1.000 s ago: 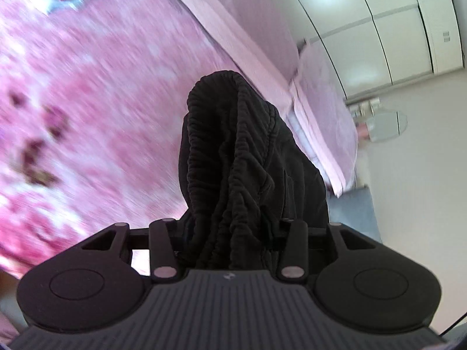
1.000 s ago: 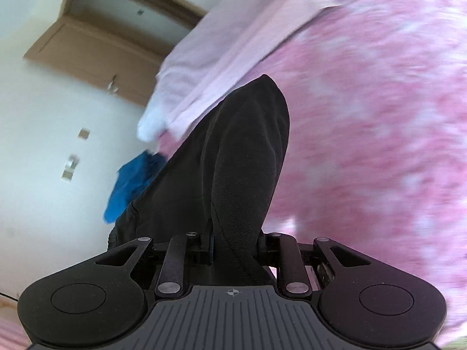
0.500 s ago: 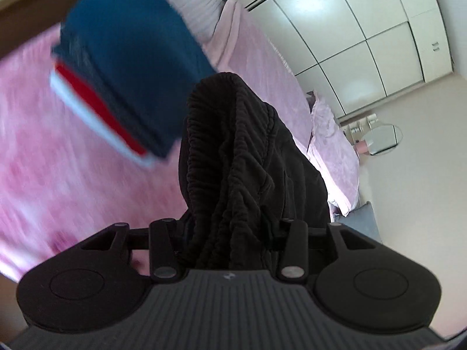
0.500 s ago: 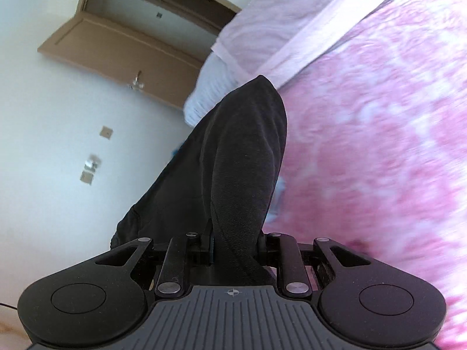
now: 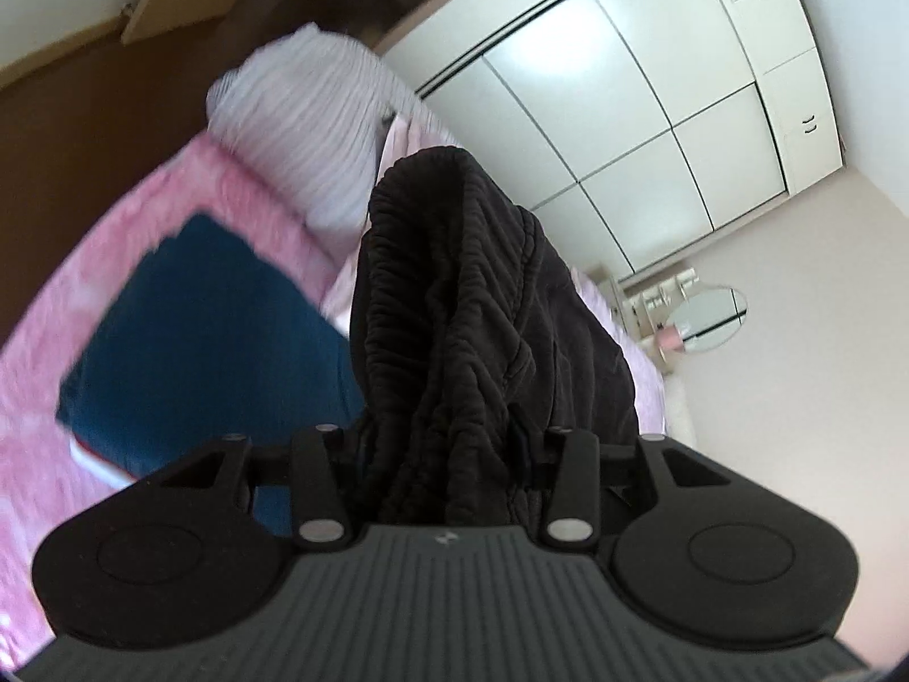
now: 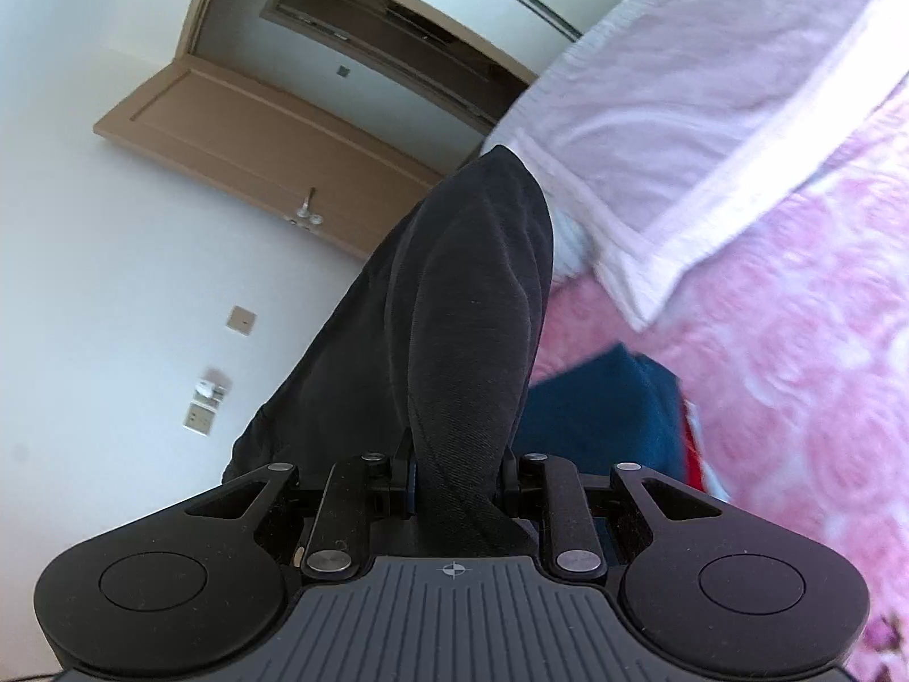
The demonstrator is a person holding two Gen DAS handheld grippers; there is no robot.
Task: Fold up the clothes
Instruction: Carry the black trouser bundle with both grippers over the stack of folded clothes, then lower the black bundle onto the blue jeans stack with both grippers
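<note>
We find the black garment [image 5: 466, 307] clamped in both the left tool [image 5: 449, 449] and the right tool [image 6: 454, 477], carried above the bed [image 6: 795, 398]. A folded blue stack [image 5: 216, 341] lies finished; this piece is not yet laid down. Wardrobe [image 5: 653, 113] and door [image 6: 272, 136] border the room.

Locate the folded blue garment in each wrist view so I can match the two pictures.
Left wrist view: the blue garment lies left of centre on the pink bedspread, left of the black garment held in the left gripper.
Right wrist view: the blue garment sits lower right of centre, partly hidden behind the black garment held in the right gripper.
Shared landmark: the striped pillow beyond it.
</note>
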